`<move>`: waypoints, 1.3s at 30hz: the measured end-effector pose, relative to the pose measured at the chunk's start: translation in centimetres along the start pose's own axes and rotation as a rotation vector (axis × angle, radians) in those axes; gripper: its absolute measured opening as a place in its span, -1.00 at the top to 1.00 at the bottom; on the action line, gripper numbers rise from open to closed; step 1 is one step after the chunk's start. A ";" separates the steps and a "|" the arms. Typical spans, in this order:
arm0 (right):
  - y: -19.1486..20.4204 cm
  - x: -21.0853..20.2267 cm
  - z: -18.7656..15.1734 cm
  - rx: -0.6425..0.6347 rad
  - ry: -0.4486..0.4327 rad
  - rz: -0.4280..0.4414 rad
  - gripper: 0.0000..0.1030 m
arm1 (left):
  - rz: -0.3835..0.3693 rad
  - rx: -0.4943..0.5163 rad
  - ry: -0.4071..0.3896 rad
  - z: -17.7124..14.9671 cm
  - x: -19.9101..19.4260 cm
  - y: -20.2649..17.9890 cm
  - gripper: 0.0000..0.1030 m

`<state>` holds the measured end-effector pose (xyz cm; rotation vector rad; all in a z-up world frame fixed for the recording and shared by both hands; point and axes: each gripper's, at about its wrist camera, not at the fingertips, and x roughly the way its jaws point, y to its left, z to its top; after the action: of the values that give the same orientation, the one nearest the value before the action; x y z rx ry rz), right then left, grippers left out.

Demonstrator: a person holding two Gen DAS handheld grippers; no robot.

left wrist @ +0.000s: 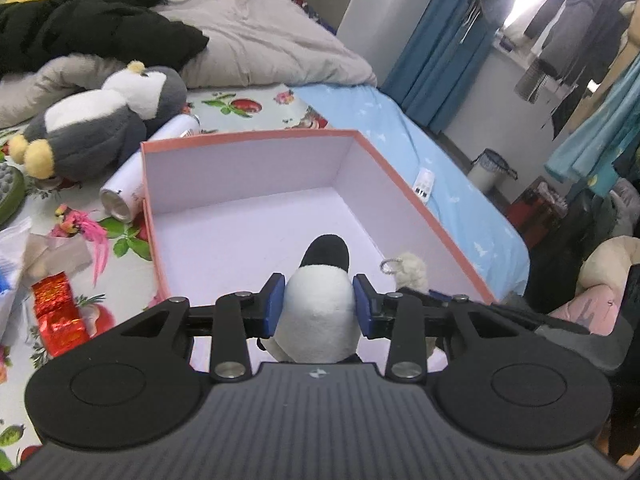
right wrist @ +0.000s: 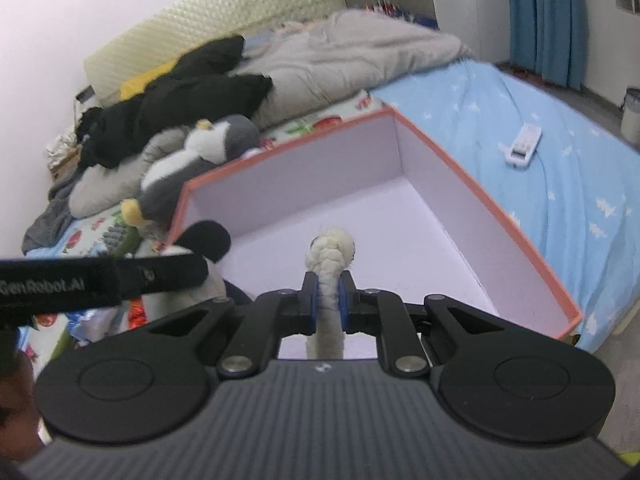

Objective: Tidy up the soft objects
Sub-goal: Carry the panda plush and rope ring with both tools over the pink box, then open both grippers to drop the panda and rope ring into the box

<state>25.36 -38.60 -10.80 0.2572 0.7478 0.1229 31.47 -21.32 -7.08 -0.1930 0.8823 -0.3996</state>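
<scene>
Black-and-white plush [left wrist: 318, 304]: clamped in L hand-held gripper [left wrist: 319, 304], over near edge of open pink-rimmed box [left wrist: 256, 172] w/ white inside. Cream fuzzy keychain plush [right wrist: 329, 276]: pinched narrow in R hand-held gripper [right wrist: 329, 300], also over box. Box sits on bed [left wrist: 420, 140]; grey penguin plush [left wrist: 100, 120] & spray can [left wrist: 124, 192] lie beside box's left wall.

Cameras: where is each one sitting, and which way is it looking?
Left wrist: sits on the left gripper, looking down along its fingers into the pink box on the bed; its pads squeeze a black-and-white plush toy.
Right wrist: sits on the right gripper, facing the same box; it pinches a cream fluffy keychain toy, and the left gripper crosses at left.
Shared: box, grey penguin plush, both held toys.
</scene>
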 end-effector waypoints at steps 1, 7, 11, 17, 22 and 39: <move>-0.4 0.8 -0.1 0.007 0.016 0.001 0.73 | 0.003 -0.001 0.009 0.2 0.8 0.0 0.17; -1.9 3.8 -0.7 0.022 0.078 0.001 0.70 | 0.026 0.011 0.064 0.6 4.2 0.5 0.15; -2.3 4.1 -1.0 0.039 0.089 0.007 0.68 | 0.038 0.016 0.094 0.3 5.0 0.5 0.14; -2.3 2.6 -1.0 0.042 0.068 0.005 0.65 | 0.047 0.018 0.079 -0.1 3.7 0.3 -0.16; -1.6 0.4 -0.9 0.050 0.032 0.001 0.49 | 0.060 0.032 0.045 -0.3 0.8 -0.1 -0.60; 3.2 -9.0 -2.5 0.000 -0.098 0.022 0.49 | 0.084 0.041 -0.070 -3.6 -12.0 0.3 -0.67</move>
<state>17.07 -36.86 -5.80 0.2699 0.6475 0.1303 21.92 -16.06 -0.94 -0.1308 0.8098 -0.3304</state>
